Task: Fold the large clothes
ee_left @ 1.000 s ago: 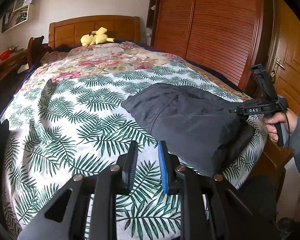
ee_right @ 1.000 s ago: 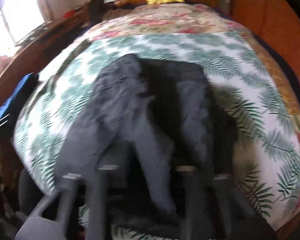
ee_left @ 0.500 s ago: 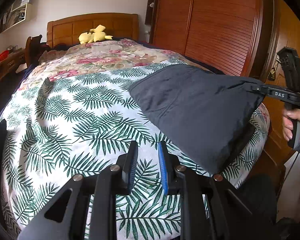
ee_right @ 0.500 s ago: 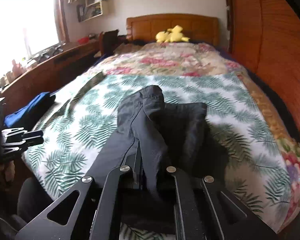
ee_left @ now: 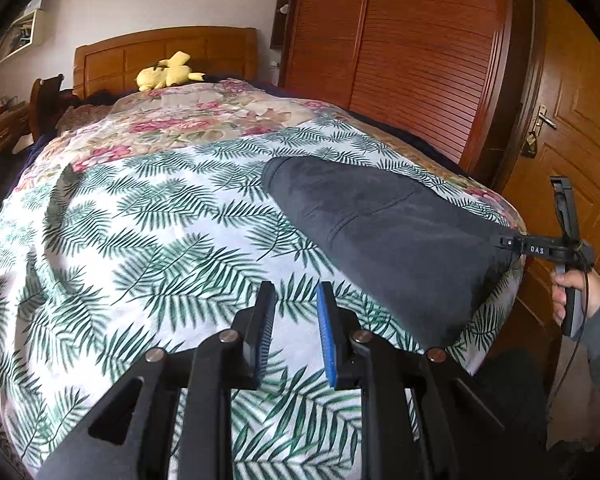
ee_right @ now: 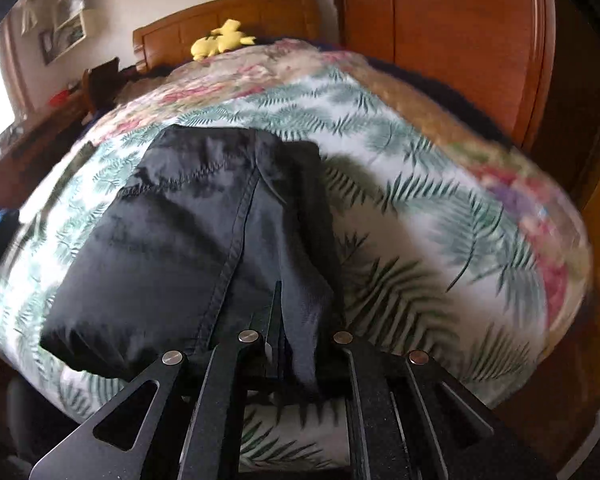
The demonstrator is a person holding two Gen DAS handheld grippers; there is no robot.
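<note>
Most of the folding looks done: the dark garment [ee_left: 384, 236] lies as a compact bundle near the bed's [ee_left: 140, 216] foot corner. The right gripper [ee_right: 278, 320] pinches its near edge; the left gripper [ee_left: 294, 320] hovers empty, jaws parted. Probably only final tidying remains.

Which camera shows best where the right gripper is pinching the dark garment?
Left wrist view: it shows the right gripper side-on, shut on the garment at its near corner. The right wrist view shows fabric bunched between its own fingers, sharp on seams but blurred around.
</note>
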